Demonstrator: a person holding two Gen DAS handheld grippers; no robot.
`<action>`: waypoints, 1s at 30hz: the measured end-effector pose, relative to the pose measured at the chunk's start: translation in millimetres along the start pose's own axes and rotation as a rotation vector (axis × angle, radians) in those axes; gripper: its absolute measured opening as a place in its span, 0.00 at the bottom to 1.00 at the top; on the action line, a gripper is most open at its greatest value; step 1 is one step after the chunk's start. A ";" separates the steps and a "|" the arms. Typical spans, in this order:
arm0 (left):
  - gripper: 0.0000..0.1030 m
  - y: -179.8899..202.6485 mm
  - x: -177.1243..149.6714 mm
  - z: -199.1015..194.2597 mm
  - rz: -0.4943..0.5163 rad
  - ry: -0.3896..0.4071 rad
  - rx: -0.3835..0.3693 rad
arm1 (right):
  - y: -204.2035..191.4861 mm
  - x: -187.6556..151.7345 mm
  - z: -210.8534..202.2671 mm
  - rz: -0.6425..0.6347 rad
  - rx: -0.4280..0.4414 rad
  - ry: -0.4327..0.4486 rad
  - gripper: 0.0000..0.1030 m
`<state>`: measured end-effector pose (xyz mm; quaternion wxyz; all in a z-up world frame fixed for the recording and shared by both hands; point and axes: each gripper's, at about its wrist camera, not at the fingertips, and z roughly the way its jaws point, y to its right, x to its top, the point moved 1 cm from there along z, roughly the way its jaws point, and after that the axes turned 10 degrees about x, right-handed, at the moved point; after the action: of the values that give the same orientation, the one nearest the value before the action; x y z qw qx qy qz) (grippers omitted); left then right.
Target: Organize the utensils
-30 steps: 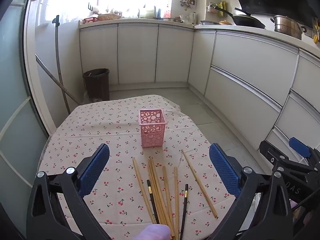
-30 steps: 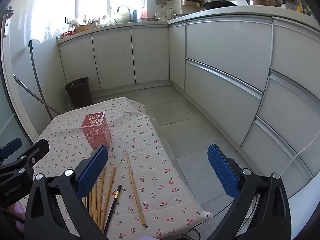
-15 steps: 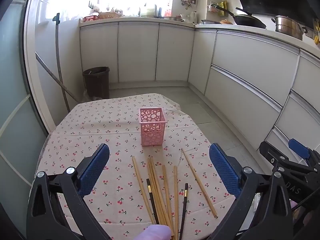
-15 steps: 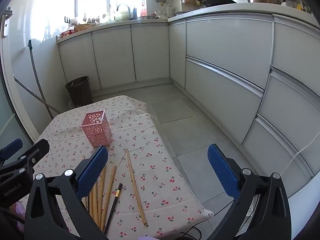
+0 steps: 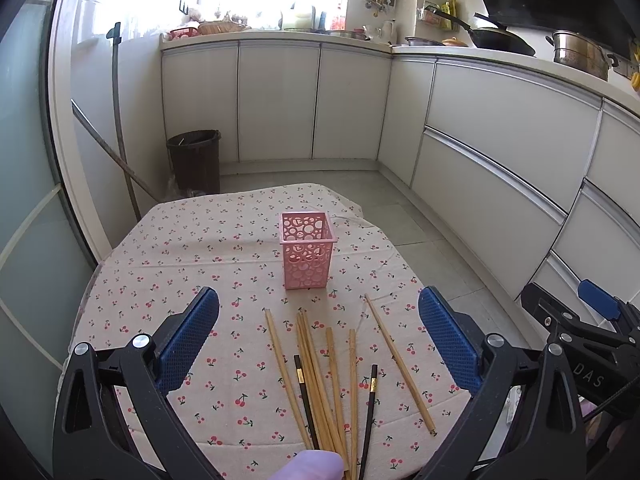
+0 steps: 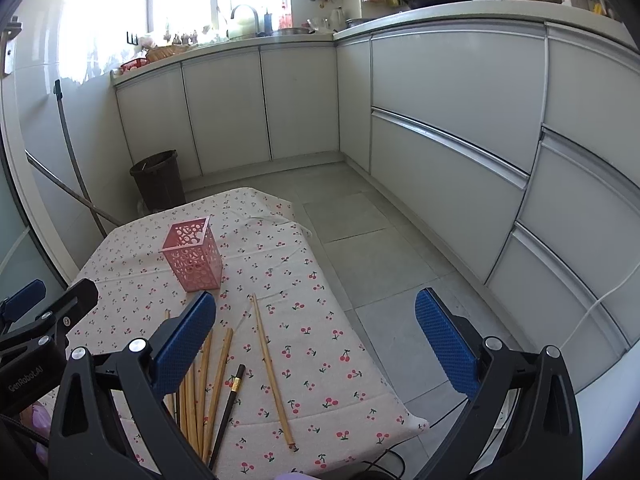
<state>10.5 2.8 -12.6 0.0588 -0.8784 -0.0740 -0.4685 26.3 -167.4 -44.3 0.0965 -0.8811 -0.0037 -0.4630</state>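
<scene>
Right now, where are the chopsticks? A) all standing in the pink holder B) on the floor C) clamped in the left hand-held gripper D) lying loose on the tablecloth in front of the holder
D: the chopsticks lie flat on the cherry-print tablecloth on the near side of the pink holder, which looks empty; the left hand-held gripper and the right hand-held gripper are both open and hold nothing.

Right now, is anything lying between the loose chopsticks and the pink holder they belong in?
Nothing visible: only bare tablecloth separates the chopsticks from the empty pink holder. Both grippers hover open, holding nothing.
</scene>
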 end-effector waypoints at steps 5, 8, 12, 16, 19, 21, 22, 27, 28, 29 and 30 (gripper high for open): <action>0.93 0.7 -0.8 1.1 0.001 -0.002 0.001 | 0.0 0.9 -0.7 -0.002 0.000 -0.001 0.94; 0.93 1.1 -0.6 1.1 0.001 -0.001 0.002 | 0.0 1.3 -0.5 -0.002 0.000 -0.002 0.94; 0.93 0.8 -0.8 1.4 0.001 -0.005 0.000 | 0.0 1.3 -0.7 -0.001 0.001 -0.003 0.94; 0.93 1.3 -1.2 2.7 0.002 -0.007 0.001 | 0.4 1.7 -0.7 -0.001 0.001 -0.004 0.94; 0.93 1.0 -0.9 2.7 0.002 -0.008 0.000 | 0.5 1.8 -0.6 -0.002 0.001 -0.006 0.94; 0.93 1.0 -1.0 2.9 0.003 -0.010 0.001 | 0.0 1.8 -0.4 -0.002 0.000 -0.008 0.94; 0.93 0.8 -1.4 3.2 0.003 -0.011 0.002 | -0.4 1.6 -0.6 -0.002 0.000 -0.008 0.94; 0.93 0.0 -2.3 4.0 0.004 -0.011 0.003 | 0.2 2.0 -0.5 -0.001 0.000 -0.007 0.94; 0.93 0.1 -1.5 3.8 0.004 -0.013 0.002 | 0.1 1.9 -0.5 -0.001 0.000 -0.007 0.94; 0.93 -0.6 -1.3 4.4 0.004 -0.014 0.002 | 0.3 2.0 -0.4 -0.001 0.000 -0.008 0.94; 0.93 -1.3 -1.8 5.2 0.004 -0.016 0.004 | 0.3 2.0 -0.4 -0.001 0.001 -0.008 0.94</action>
<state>13.5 4.8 -16.9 0.0608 -0.8822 -0.0734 -0.4612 27.2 -168.0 -42.4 0.0967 -0.8829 -0.0045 -0.4594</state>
